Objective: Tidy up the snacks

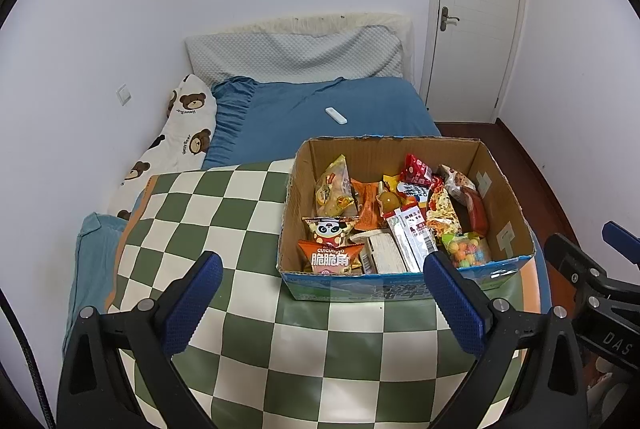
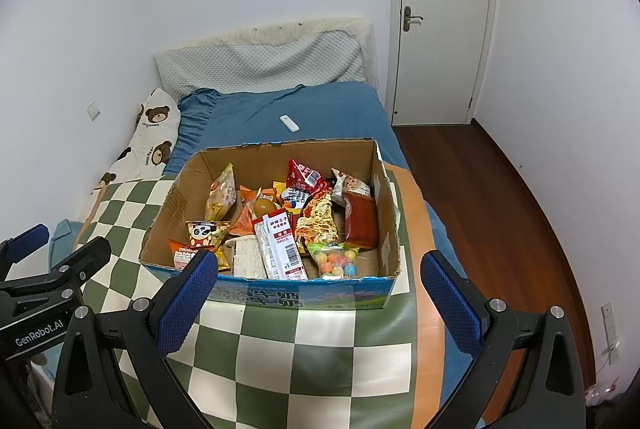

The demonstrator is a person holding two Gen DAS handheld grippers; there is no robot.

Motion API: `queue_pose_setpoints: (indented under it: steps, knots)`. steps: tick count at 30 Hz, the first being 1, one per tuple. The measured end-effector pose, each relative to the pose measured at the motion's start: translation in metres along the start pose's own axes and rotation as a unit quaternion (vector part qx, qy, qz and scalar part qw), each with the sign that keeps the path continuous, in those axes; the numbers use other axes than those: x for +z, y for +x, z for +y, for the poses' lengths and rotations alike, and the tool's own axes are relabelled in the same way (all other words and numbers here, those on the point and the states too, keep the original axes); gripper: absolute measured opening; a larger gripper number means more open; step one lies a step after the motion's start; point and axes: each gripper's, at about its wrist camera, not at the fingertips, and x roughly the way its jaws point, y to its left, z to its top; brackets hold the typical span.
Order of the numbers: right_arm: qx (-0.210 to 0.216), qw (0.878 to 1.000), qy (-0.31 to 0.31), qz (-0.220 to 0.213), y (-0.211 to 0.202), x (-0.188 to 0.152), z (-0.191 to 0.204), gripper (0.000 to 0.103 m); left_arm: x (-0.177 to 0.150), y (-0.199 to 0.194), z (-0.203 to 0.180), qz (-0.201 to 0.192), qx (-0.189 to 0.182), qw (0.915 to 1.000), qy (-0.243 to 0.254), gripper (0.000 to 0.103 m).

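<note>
In the left wrist view the left gripper (image 1: 324, 303) sits at the bottom of the frame with its jaws spread wide and nothing between them, above the checked mat (image 1: 224, 213); the box (image 1: 404, 287) stands right of centre on that mat, and the snacks lie loose inside it: an orange bag (image 1: 330, 257) and a panda bag (image 1: 330, 229) at the lower left of the box, a yellow bag (image 1: 334, 185) above them, a red pack (image 1: 418, 167) near the top, a candy bag (image 1: 468, 249) at the lower right, and two white sticks (image 1: 412, 235) side by side in the middle. I count about a dozen packets, though overlaps hide some. The right gripper (image 1: 592, 261) shows only in part at the right edge, so this view cannot tell its state. A remote (image 1: 336, 116) lies on the blue bed (image 1: 320, 101) above the box. In the right wrist view the right gripper (image 2: 320, 303) is likewise spread wide and empty, low in the frame just before the box's near wall, with the left gripper at the left edge. One box, one mat, no packet outside the box in either view. This fits snacks already gathered, or a jumble waiting to be sorted; I cannot settle which. Any pick would call for a reach down over the near wall, onto one thin, crinkly packet among its neighbours.
</note>
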Motion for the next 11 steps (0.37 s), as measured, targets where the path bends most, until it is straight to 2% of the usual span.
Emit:
queue_pose_setpoints:
  steps: [11]
  knots:
    - [0.001, 1.0, -0.001, -0.003, -0.0002, 0.0002, -0.0018, 0.103, 0.0006, -0.0039, 0.0016, -0.007, 0.002, 1.0, -0.002, 0.103]
